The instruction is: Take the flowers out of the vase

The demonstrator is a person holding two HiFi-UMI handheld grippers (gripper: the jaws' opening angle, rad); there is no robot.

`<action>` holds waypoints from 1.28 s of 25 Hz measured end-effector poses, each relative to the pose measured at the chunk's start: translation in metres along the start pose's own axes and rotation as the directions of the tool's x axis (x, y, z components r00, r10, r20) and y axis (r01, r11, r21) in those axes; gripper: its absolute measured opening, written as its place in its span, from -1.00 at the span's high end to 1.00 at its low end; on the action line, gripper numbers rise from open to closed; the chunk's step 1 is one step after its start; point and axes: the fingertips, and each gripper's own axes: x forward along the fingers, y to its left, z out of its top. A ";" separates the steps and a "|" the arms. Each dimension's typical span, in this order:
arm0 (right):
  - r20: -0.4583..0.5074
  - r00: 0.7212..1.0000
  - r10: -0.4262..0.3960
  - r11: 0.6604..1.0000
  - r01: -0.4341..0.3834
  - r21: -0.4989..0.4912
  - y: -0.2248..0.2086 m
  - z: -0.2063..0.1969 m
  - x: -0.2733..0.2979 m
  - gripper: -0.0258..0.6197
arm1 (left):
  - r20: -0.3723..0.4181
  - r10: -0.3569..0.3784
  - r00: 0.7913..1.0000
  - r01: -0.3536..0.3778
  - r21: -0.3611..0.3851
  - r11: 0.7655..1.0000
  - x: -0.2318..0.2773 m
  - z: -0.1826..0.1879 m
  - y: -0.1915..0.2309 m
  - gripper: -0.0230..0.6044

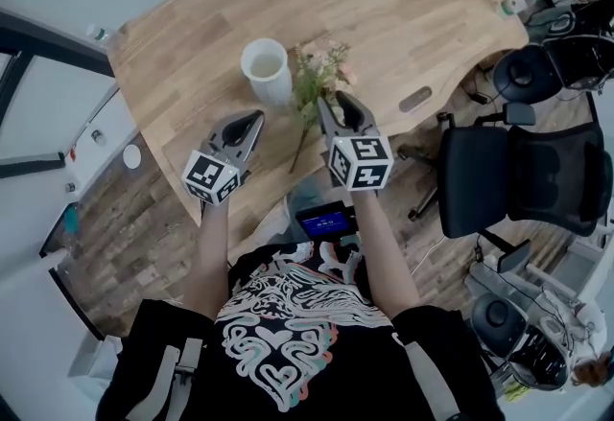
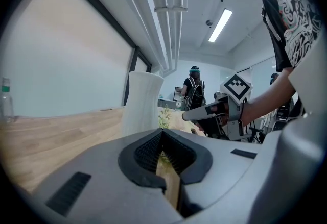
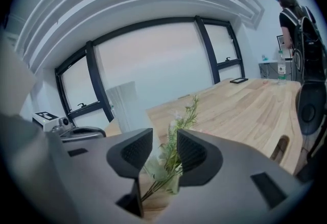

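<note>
Since the flowers (image 1: 321, 79) are out of the vase (image 1: 266, 70) and appear to lie on the desk (image 1: 403, 7) just to the vase's right in the head view, what matters is how they sit to the right claw (image 1: 334, 103). Their long axis runs from the blooms beside the vase back along a thin stem toward the person. The right claw hangs over that stem end of the blooms, pointing along it toward the vase, its jaws partly apart; green sprigs show in the gap, but the pads do not seem to press them. The left claw (image 1: 251, 119) is closed on nothing, near the vase's front. The right hand is the nearer.
</note>
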 end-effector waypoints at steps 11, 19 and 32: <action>0.083 0.996 0.038 0.992 -0.027 -0.121 0.031 0.011 -0.046 0.79 | 0.023 0.064 0.998 -0.064 0.005 0.998 -0.032 0.017 -0.018 0.92; 0.149 0.985 0.085 0.970 -0.047 -0.239 0.071 0.026 -0.098 0.91 | 0.135 0.059 0.989 -0.066 0.049 0.997 -0.063 0.074 -0.054 0.92; 0.272 0.958 0.086 0.964 -0.011 -0.266 0.113 0.052 -0.179 0.91 | 0.156 0.168 0.973 -0.182 0.081 0.980 -0.124 0.091 -0.089 0.92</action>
